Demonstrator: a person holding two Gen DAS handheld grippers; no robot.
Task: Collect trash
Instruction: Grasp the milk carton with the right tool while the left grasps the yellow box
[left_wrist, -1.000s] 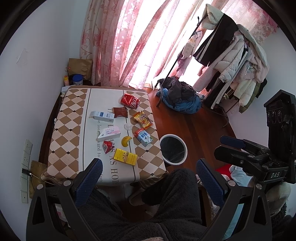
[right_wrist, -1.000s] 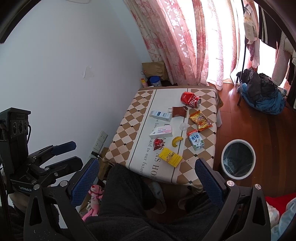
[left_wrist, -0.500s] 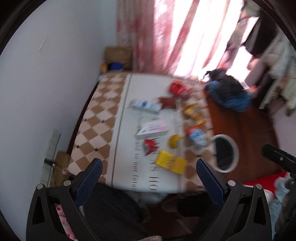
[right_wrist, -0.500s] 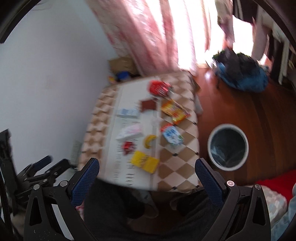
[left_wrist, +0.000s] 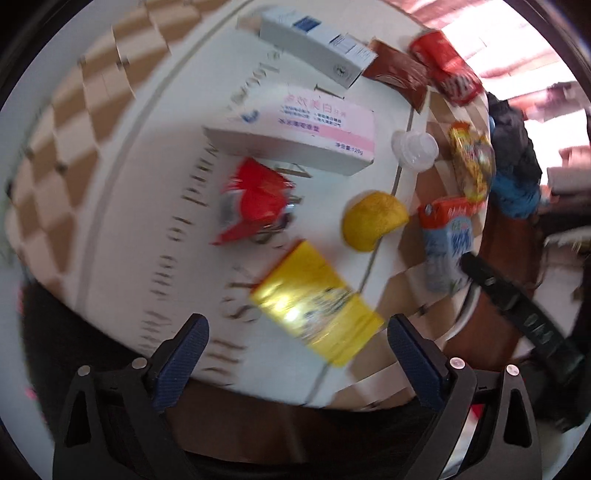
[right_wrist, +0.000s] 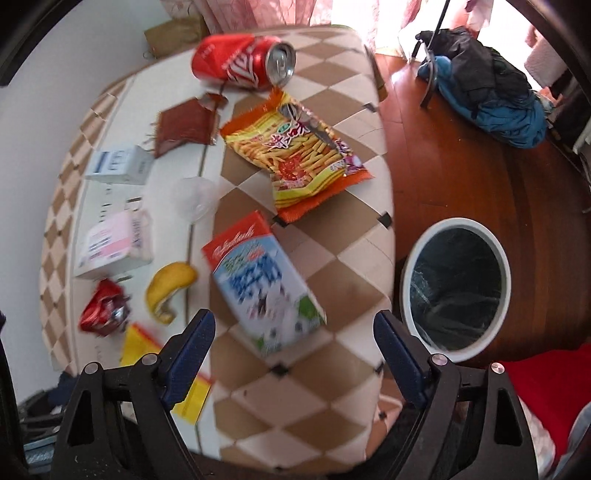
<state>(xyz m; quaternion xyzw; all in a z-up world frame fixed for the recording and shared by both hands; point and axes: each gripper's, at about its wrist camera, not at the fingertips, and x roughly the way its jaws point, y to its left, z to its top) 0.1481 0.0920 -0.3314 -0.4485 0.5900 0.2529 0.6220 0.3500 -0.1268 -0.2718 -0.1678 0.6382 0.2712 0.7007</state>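
Presently both grippers stand spread and empty above the checked table (right_wrist: 332, 96): the left gripper (left_wrist: 295, 354) over the yellow packet (left_wrist: 314, 306), the right gripper (right_wrist: 293, 345) over the milk carton (right_wrist: 262, 280). Beside the table, on the wooden floor, stands the white bin (right_wrist: 410, 273).

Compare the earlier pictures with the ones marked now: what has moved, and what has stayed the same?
Both grippers came down toward the table. The left gripper now hangs open over the yellow packet; the right gripper hangs open over the milk carton. Neither has taken hold of anything. The trash lies where it did, and the bin stands beside the table as before.
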